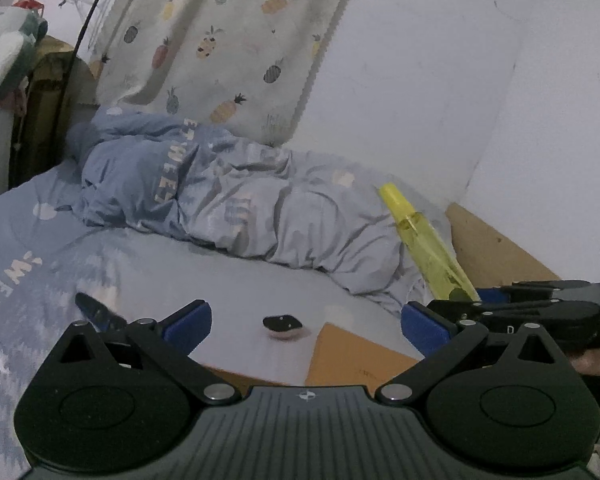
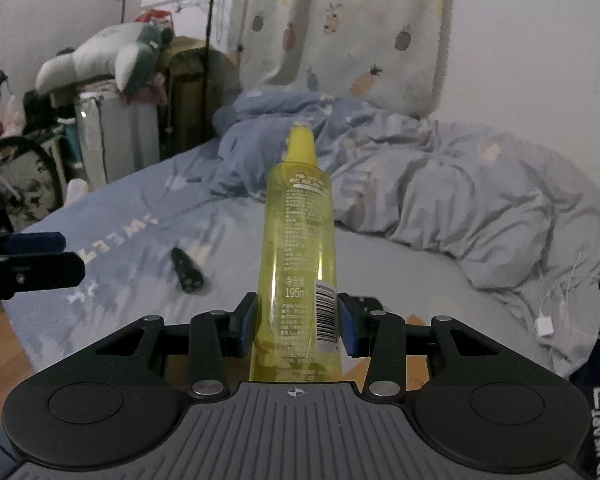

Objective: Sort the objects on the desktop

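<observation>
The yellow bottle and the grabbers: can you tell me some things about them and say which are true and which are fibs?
1. The right gripper is shut on the yellow bottle. True.
2. The left gripper holds the black remote. False: its jaws stand open and empty, and the remote lies on the bed beyond them.
3. The bottle's cap is red. False: it is yellow.
4. A blue quilt is bunched up on the bed. True.

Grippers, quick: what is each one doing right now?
Left gripper: open, holding nothing.
Right gripper: shut on the yellow bottle.
</observation>
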Tool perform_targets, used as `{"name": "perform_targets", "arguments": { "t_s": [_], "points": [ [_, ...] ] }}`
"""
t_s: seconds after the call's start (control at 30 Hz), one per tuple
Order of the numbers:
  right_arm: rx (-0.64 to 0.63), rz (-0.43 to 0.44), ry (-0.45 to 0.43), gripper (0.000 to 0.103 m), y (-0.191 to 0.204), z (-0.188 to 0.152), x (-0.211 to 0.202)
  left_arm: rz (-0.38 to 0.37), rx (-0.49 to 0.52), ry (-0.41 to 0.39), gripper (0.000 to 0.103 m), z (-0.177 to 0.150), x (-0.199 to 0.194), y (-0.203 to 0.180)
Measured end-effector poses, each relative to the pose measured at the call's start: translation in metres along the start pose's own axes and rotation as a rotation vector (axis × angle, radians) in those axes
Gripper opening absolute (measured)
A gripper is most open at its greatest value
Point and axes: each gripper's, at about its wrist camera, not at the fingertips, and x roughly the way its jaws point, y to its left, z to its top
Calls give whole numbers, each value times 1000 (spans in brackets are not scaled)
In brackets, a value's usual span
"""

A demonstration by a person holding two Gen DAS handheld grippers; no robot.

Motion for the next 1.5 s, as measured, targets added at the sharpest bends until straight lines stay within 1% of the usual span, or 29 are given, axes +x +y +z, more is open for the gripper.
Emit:
{"name": "perform_targets", "arguments": {
  "t_s": [0.2,0.43,0.53,0.73,0.87,0.97,1.1,1.27,1.5],
  "points": [
    [29,-3,15,45,0,-24,-3,5,-7,5,103,-18,-9,1],
    [54,-7,43,45,2,-50,1,3,-32,42,103,-41,-7,5],
    [62,-1,51,45,5,-61,5,2,-27,40,103,-50,-6,7],
    [92,3,88,45,9,-89,21,21,-9,61,103,-70,-3,10],
    [106,7,120,45,14,-108,33,38,23,54,103,-81,-3,10],
    [116,7,143,45,17,-119,42,44,8,55,103,-88,-2,13],
    [129,2,160,45,19,-129,50,53,18,69,103,-101,2,16],
    [138,-3,185,45,21,-141,61,60,-20,108,103,-117,8,26],
    [163,-5,218,45,25,-161,79,67,-13,132,103,-128,11,32]
  ]
}}
